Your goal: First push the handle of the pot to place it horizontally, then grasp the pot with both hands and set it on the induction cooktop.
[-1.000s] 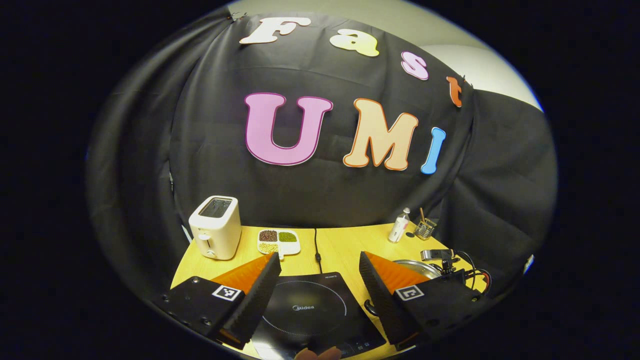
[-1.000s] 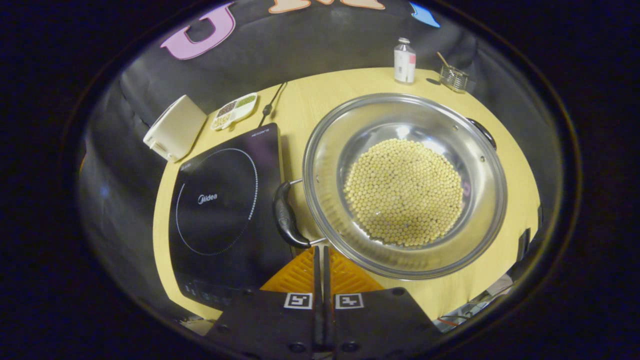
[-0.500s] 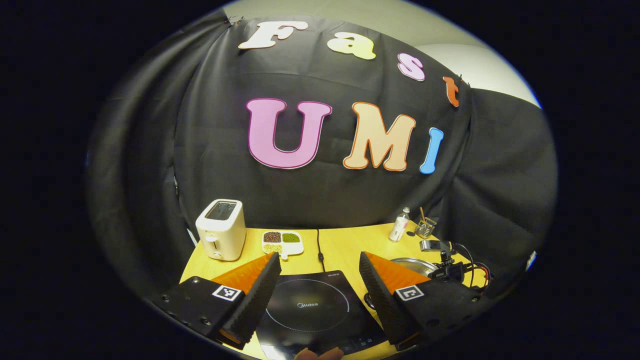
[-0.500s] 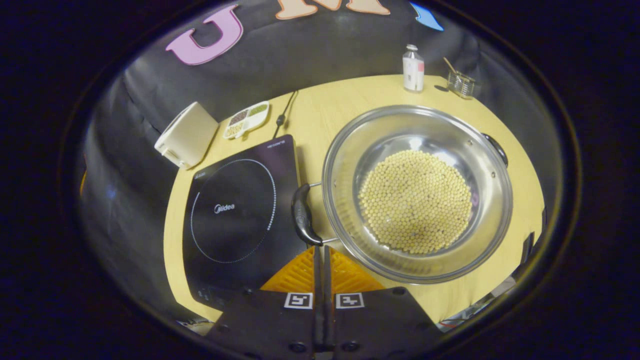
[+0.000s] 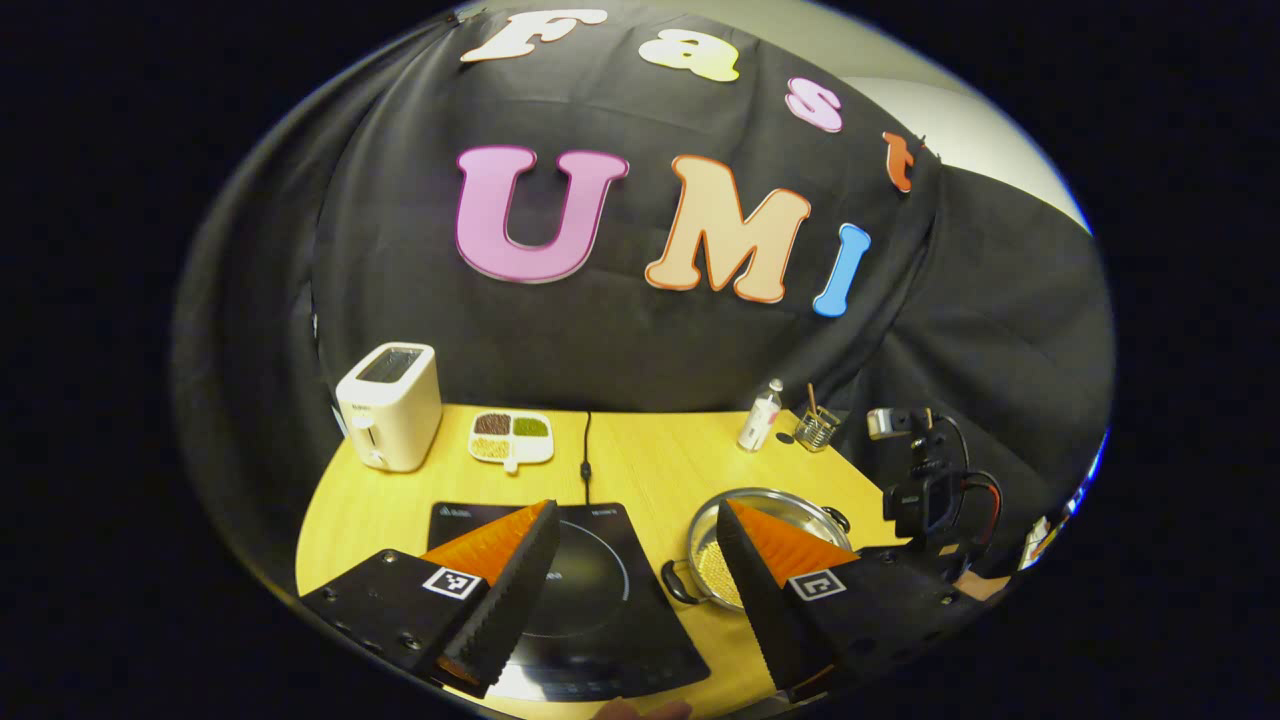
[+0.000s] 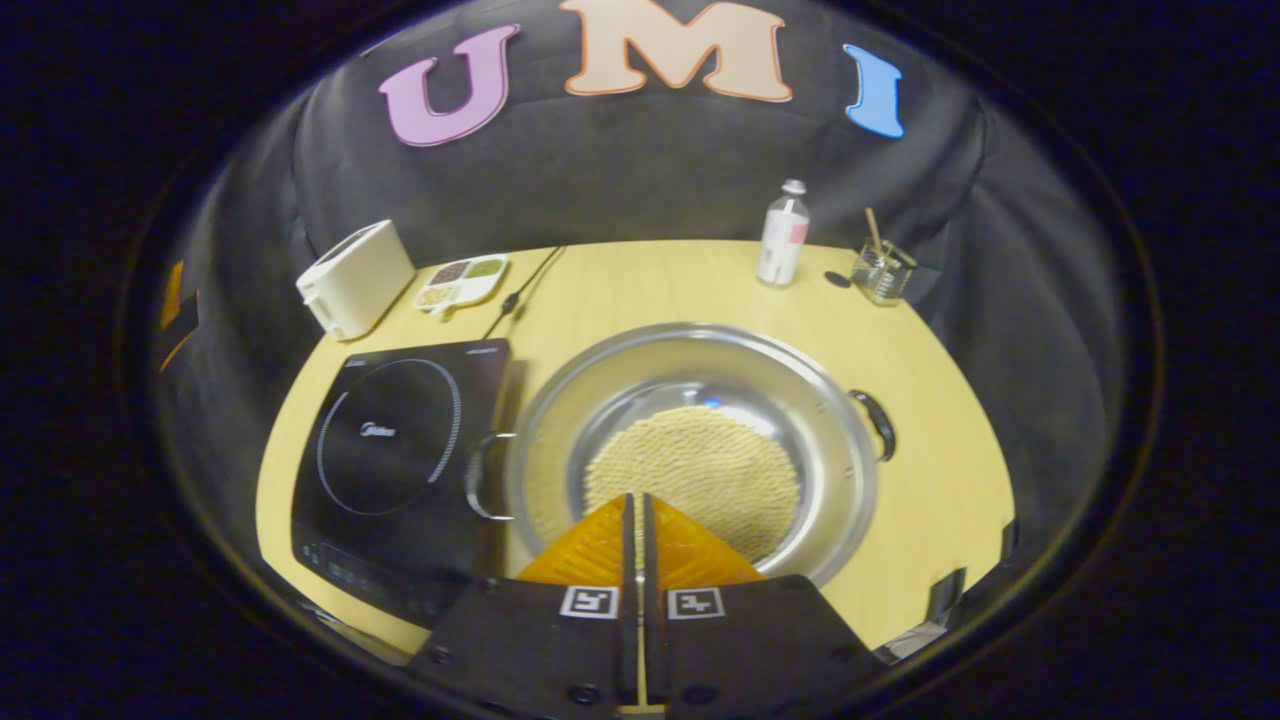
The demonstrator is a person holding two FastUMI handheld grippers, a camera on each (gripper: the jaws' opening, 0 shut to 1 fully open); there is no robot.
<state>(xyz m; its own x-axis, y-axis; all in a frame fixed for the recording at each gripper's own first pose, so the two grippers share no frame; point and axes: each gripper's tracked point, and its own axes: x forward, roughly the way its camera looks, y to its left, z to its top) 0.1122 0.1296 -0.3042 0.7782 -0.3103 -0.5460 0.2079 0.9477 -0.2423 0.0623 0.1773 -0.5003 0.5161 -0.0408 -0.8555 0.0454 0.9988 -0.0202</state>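
A steel pot (image 6: 690,440) holding pale yellow beans stands on the wooden table, with one black handle (image 6: 478,476) at its left beside the cooktop and the other handle (image 6: 878,424) at its right. The black induction cooktop (image 6: 385,450) lies left of the pot. My right gripper (image 6: 635,505) is shut with nothing between its fingers, raised above the pot's near rim. In the left gripper view, my left gripper (image 5: 635,515) is open above the cooktop (image 5: 590,580), and the pot (image 5: 770,530) sits partly behind its right finger.
A white toaster (image 5: 390,405), a divided dish of beans (image 5: 510,440) and a power cord (image 5: 585,450) sit at the back left. A small bottle (image 6: 782,232) and a glass with a stick (image 6: 880,270) stand at the back right. The other gripper's rig (image 5: 930,490) hangs right of the pot.
The right gripper has drawn back from the pot's left handle and swung to centre over the near rim. The left gripper has pulled back and risen, bringing more table and the pot into view.
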